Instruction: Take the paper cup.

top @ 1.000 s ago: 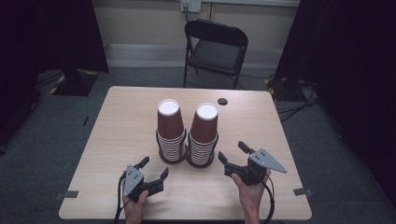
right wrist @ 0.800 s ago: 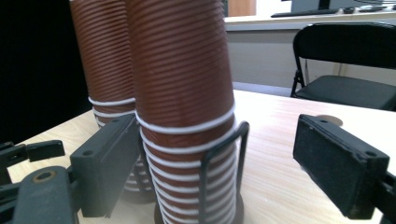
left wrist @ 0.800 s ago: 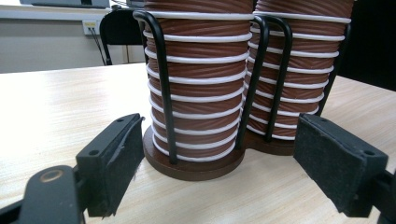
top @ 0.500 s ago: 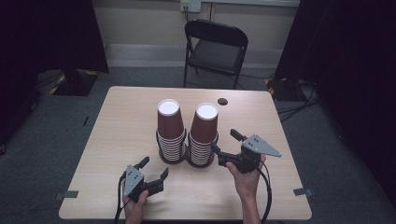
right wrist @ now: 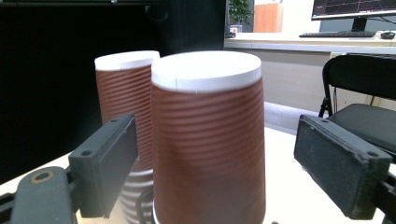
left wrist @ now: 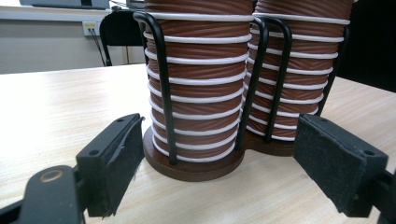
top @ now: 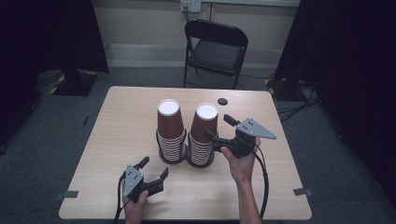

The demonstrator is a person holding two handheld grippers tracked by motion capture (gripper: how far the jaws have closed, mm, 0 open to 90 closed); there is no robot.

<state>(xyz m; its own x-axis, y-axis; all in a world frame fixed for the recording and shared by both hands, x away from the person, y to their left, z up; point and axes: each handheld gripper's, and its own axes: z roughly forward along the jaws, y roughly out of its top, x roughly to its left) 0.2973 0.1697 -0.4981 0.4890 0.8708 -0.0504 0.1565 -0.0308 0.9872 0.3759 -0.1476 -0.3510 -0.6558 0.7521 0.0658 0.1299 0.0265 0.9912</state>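
Note:
Two stacks of upturned brown ribbed paper cups stand side by side in a black wire holder [top: 163, 151] at the table's middle: the left stack [top: 169, 126] and the right stack [top: 204, 130]. My right gripper [top: 218, 126] is raised and open, close beside the top cup of the right stack. In the right gripper view that top cup [right wrist: 208, 140] stands between the jaws without touching either pad, and the other stack [right wrist: 123, 93] is behind it. My left gripper [top: 154, 166] rests open on the table in front of the holder. From the left gripper view, the holder's base [left wrist: 194, 168] lies just ahead.
The light wooden table [top: 116, 130] has free room on both sides of the holder. A small black disc [top: 222, 101] lies near the far edge. A black folding chair [top: 215, 46] stands beyond the table. Cables trail from both grippers toward the near edge.
My right gripper has risen and moved left and forward, up to the top cup of the right stack. The left gripper and the cups have stayed put.

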